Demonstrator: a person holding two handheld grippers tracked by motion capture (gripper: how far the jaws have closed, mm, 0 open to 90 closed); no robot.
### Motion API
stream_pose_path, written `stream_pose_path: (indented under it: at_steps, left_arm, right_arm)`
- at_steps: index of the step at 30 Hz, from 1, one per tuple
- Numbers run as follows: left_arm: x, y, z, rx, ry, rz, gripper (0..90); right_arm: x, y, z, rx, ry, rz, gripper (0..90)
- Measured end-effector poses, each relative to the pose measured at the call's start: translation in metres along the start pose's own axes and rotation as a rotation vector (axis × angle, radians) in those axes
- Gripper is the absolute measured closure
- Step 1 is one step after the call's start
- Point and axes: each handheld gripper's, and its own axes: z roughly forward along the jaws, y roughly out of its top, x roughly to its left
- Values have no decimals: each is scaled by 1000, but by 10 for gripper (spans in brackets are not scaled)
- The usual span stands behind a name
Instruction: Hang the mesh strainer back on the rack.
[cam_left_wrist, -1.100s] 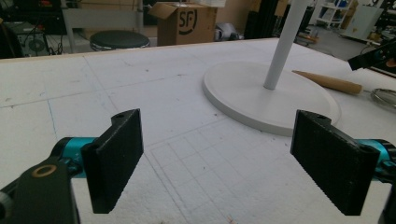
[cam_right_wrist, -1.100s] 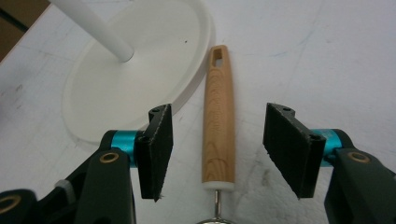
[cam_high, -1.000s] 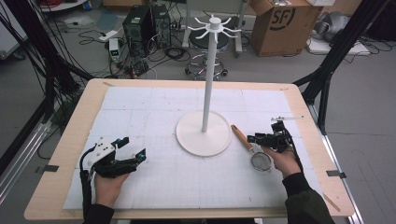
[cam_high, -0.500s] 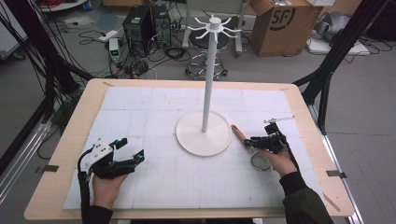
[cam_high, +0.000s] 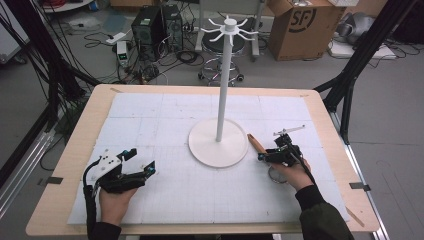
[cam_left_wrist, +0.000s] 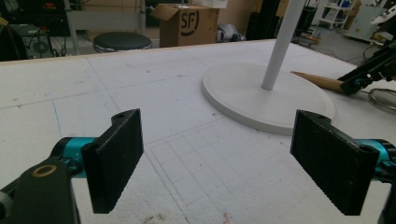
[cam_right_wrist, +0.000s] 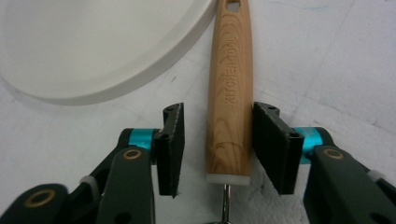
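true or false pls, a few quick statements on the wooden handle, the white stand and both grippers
1. The wooden handle lies between the right gripper's jaws. True.
2. Those jaws already clamp the handle. False: they have just been closing, but a gap shows on the left side.
3. The left gripper holds the white stand. False: its jaws are wide open with nothing between them.
4. The handle lies beside the stand's round base. True.
5. The handle hangs from the stand's top hooks. False: it lies flat on the white mat.
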Motion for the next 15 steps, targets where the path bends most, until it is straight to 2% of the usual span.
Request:
stream_pose_path:
  at_steps: [3, 7, 8, 15]
  left_arm:
    - [-1, 0, 1, -2, -3, -4, 177]
    - [-1, 0, 2, 1, -7, -2, 177]
    - [-1, 1, 2, -2, -8, -4, 177]
    - [-1, 1, -2, -16, -5, -9, 178]
  right_arm:
    - [2, 0, 1, 4, -19, -21, 579]
    - [9, 0, 3, 16, -72, -62, 581]
    - [12, 1, 3, 30, -93, -85, 580]
    - [18, 3, 5, 51, -133, -95, 582]
